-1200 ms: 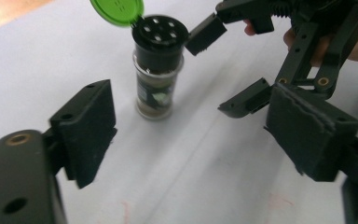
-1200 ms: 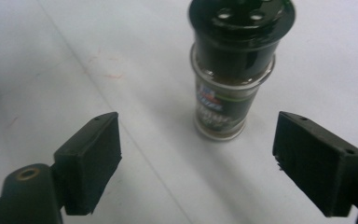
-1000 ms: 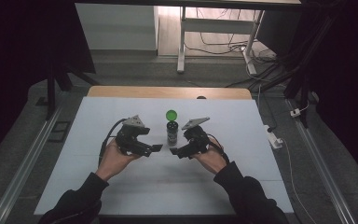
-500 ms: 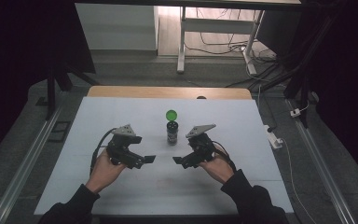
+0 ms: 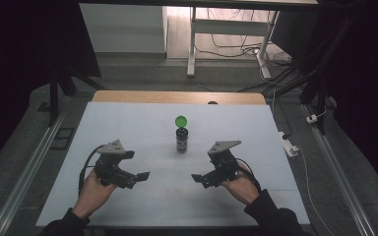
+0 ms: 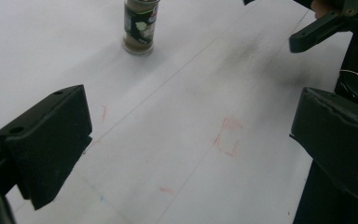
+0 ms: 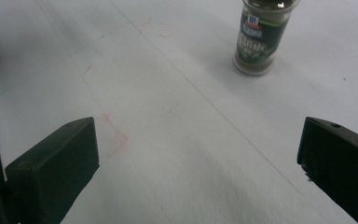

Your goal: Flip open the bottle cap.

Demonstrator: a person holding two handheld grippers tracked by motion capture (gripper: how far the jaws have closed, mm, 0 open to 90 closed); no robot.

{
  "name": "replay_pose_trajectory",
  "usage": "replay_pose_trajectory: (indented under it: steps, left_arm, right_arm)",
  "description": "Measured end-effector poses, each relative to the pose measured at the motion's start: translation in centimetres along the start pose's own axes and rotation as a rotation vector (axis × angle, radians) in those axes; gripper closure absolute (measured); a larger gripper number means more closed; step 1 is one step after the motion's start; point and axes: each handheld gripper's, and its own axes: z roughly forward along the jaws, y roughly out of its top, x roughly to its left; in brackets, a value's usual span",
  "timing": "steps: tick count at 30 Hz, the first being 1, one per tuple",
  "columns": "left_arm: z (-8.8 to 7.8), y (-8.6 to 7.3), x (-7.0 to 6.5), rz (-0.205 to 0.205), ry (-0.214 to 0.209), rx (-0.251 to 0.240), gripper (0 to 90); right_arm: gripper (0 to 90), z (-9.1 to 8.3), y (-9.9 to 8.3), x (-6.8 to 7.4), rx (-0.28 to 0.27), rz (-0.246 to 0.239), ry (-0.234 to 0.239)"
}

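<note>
So there's 1 white desk (image 5: 128, 128) here and basically 2 loose things on it: 1 spice jar (image 5: 181, 139) standing upright just above the middle of the high view, and 1 green lid (image 5: 180, 121) right behind it, a bit higher in the frame. Can't tell if the lid touches the jar.

2 tongs, 1 per hand. The left tongs (image 5: 140, 176) sit lower left of center, the right tongs (image 5: 198, 177) lower right of center, tips pointing toward each other with bare desk between them. Both are released, jaws spread wide with nothing in them.

In the left gripper view the jar (image 6: 140, 25) is at the top, left of center, well apart from the jaws, and the right tongs (image 6: 328, 27) poke in at the upper right. In the right gripper view the jar (image 7: 261, 37) is at the upper right. A few faint red marks (image 6: 227, 136) are on the desk too.
</note>
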Motion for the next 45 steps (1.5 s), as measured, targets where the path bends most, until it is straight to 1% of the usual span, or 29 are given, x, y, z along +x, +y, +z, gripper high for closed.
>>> replay_pose_trajectory:
  steps: [4, 5, 6, 7, 13, 18, 21, 23, 25, 27, 30, 31, 37, 40, 45]
  left_arm:
    - [-1.3, -1.2, -0.1, 0.0, 0.033, 0.001, 0.0]
    - [-1.3, -1.2, -0.1, 0.0, 0.033, 0.001, 0.0]
    - [-1.6, -1.5, -0.2, 0.0, 0.04, 0.0, 0.0]
    - [-2.4, -2.2, -0.2, -0.008, 0.052, -0.006, 0.0]
    - [-4.4, -4.4, -0.1, -0.048, 0.075, -0.027, 0.0]
    - [-5.6, -5.7, 0.0, -0.071, 0.098, -0.039, 0.0]
    - [-6.3, -6.4, 0.1, -0.087, 0.099, -0.05, 0.0]
    - [-6.7, -6.8, 0.1, -0.099, 0.104, -0.054, 0.0]
    - [-6.9, -7.0, 0.1, -0.102, 0.104, -0.055, 0.0]
    - [-7.5, -7.5, 0.0, -0.119, 0.106, -0.061, 0.0]
    - [-8.0, -8.0, -0.1, -0.126, 0.118, -0.058, 0.0]
    - [-8.0, -8.0, -0.1, -0.126, 0.118, -0.058, 0.0]
    - [-8.9, -9.1, -0.3, -0.139, 0.164, -0.051, 0.0]
    - [-9.2, -9.5, -0.2, -0.15, 0.178, -0.048, 0.0]
    - [-9.4, -9.9, -0.1, -0.154, 0.197, -0.031, 0.0]
  right_arm:
    - [0.0, -1.4, -0.8, 0.3, -0.015, 0.002, -0.017]
    - [0.0, -1.8, -1.0, 0.3, -0.02, 0.005, -0.023]
    - [0.0, -2.2, -1.3, 0.3, -0.026, 0.008, -0.029]
    - [0.0, -2.6, -1.5, 0.3, -0.031, 0.012, -0.035]
    - [0.0, -4.8, -3.3, 0.1, -0.049, 0.049, -0.079]
    - [0.0, -6.3, -4.8, -0.1, -0.057, 0.078, -0.117]
    - [0.0, -7.1, -5.7, -0.3, -0.064, 0.098, -0.143]
    - [0.0, -7.6, -6.3, -0.5, -0.071, 0.118, -0.159]
    - [0.0, -8.1, -6.9, -0.7, -0.074, 0.139, -0.175]
    - [0.0, -8.6, -7.5, -0.8, -0.075, 0.155, -0.187]
    - [0.0, -9.4, -8.4, -0.8, -0.078, 0.178, -0.202]
    - [0.0, -9.6, -8.6, -0.8, -0.077, 0.179, -0.212]
    - [0.0, -10.9, -10.1, -1.0, -0.077, 0.213, -0.263]
    - [0.0, -11.6, -10.5, -1.0, -0.099, 0.242, -0.268]
    - [0.0, -12.2, -11.0, -0.8, -0.097, 0.261, -0.273]
